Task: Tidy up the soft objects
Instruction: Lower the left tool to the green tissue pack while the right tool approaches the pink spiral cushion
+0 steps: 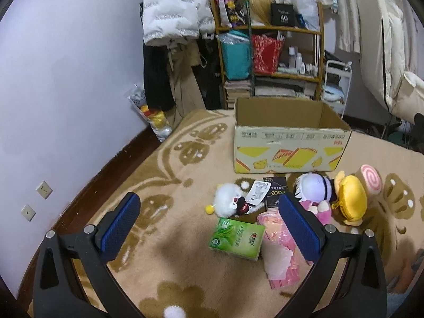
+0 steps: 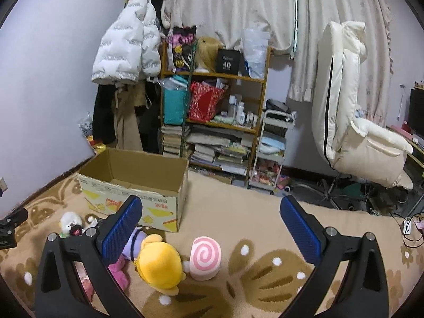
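An open cardboard box [image 1: 288, 143] [image 2: 137, 182] stands empty on the patterned blanket. In front of it lie a white fluffy plush [image 1: 229, 202] [image 2: 71, 222], a purple-headed doll [image 1: 315, 189] [image 2: 133, 242], a yellow plush [image 1: 349, 198] [image 2: 159, 265] and a pink swirl roll cushion [image 1: 369, 181] [image 2: 205, 258]. A green tissue pack [image 1: 237, 238] and a pink packet [image 1: 278, 251] lie nearer. My left gripper [image 1: 209, 228] hovers open above the tissue pack. My right gripper [image 2: 212, 228] is open above the swirl cushion, holding nothing.
A wooden shelf [image 2: 214, 100] full of bags, bottles and books stands behind the box, with coats [image 2: 124, 42] hanging to its left. A white cart [image 2: 273, 148] and a cream recliner chair [image 2: 349, 111] are at the right. A black card [image 1: 275, 190] lies among the toys.
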### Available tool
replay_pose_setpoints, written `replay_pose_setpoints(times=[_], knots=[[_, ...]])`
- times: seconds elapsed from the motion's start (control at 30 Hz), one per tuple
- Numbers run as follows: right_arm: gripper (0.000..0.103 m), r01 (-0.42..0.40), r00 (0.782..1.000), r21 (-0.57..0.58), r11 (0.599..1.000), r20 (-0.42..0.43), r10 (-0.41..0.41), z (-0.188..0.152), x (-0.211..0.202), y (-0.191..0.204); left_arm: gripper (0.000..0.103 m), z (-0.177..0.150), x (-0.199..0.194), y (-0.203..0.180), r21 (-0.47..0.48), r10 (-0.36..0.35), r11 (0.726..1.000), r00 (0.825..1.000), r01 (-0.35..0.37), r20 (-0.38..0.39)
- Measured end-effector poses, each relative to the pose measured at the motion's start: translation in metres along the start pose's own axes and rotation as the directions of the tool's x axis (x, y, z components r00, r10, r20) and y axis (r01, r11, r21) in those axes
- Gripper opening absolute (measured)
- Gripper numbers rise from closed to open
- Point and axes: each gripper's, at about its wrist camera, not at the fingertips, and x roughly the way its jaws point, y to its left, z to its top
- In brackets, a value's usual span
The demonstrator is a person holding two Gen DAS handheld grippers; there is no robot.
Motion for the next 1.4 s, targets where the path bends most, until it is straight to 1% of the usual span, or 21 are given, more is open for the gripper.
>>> replay_pose_setpoints(times=[0.2,0.3,0.4,0.57,0.67,0.8,0.9,1.0,1.17,1.2,1.27,1.4], knots=[[0.103,0.008,0.997,0.040,0.999,-0.081,-0.004,-0.007,0.035,-0.009,0.103,-0.003,0.038,-0.001,-0.008,-0.015,1.000,0.997,0.014,-0.081],[0.103,0.001,0.988,0.084,0.996,-0.152,0.012,-0.012,0.058,-0.014,0.103,-0.003,0.055,-0.002,-0.013,-0.016,1.000,0.994,0.014,-0.107],[0.103,-0.004,0.980,0.138,0.990,-0.196,0.031,-0.018,0.075,-0.018,0.103,-0.005,0.069,-0.002,-0.020,-0.019,1.000,0.992,0.016,-0.127],[0.103,-0.005,0.961,0.205,0.979,-0.269,0.061,-0.031,0.104,-0.023,0.103,-0.010,0.085,-0.008,0.002,-0.024,1.000,0.986,0.024,-0.166],[0.103,0.002,0.945,0.255,0.967,-0.316,0.081,-0.040,0.123,-0.028,0.103,-0.012,0.093,-0.011,0.010,-0.028,1.000,0.982,0.030,-0.186],[0.103,-0.014,0.925,0.321,0.947,-0.355,0.134,-0.050,0.144,-0.031,0.103,-0.016,0.102,-0.014,0.012,-0.035,0.999,0.977,0.039,-0.212],[0.103,-0.004,0.910,0.348,0.937,-0.386,0.148,-0.057,0.157,-0.032,0.103,-0.017,0.104,-0.016,0.015,-0.055,0.998,0.975,0.059,-0.217],[0.103,0.010,0.898,0.355,0.935,-0.415,0.148,-0.066,0.166,-0.030,0.103,-0.019,0.108,-0.020,0.032,-0.053,0.998,0.972,0.062,-0.230],[0.103,0.016,0.880,0.331,0.943,-0.452,0.144,-0.077,0.178,-0.027,0.103,-0.022,0.116,-0.023,0.040,-0.047,0.997,0.965,0.059,-0.257],[0.103,0.016,0.872,0.329,0.944,-0.466,0.147,-0.079,0.183,-0.026,0.103,-0.023,0.119,-0.023,0.041,-0.047,0.997,0.964,0.060,-0.263],[0.103,0.013,0.863,0.331,0.944,-0.480,0.156,-0.083,0.185,-0.024,0.103,-0.025,0.123,-0.024,0.042,-0.045,0.997,0.960,0.059,-0.278],[0.103,0.012,0.853,0.310,0.951,-0.499,0.152,-0.086,0.189,-0.020,0.103,-0.029,0.126,-0.026,0.046,-0.060,0.996,0.953,0.077,-0.297]])
